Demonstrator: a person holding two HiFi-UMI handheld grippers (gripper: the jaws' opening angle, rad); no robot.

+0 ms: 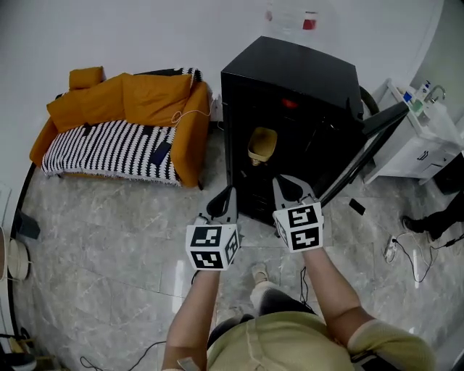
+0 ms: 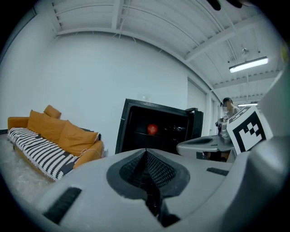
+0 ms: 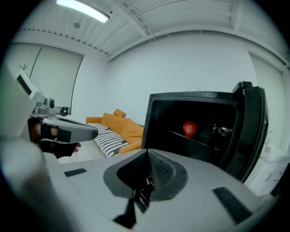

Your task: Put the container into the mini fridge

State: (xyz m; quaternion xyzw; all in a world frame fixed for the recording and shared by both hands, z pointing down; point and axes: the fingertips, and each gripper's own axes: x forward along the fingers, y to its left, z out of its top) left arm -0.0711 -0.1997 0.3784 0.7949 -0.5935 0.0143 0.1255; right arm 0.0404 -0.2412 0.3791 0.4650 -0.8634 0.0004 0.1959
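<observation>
Already stowed, by the look: container (image 1: 262, 145), on a shelf inside mini fridge (image 1: 290, 72), straight ahead of both tongs. Left tongs (image 1: 226, 197), right tongs (image 1: 284, 182): clenched, empty. Likely remaining: swinging door (image 1: 362, 156) shut, right of right tongs.

readable text: none | left gripper (image 1: 230, 192) cube: black-and-white square markers, no letters or digits | right gripper (image 1: 278, 180) cube: same kind of markers | red patch (image 1: 309, 22) on white object beyond mini fridge (image 1: 290, 72): too small to read
</observation>
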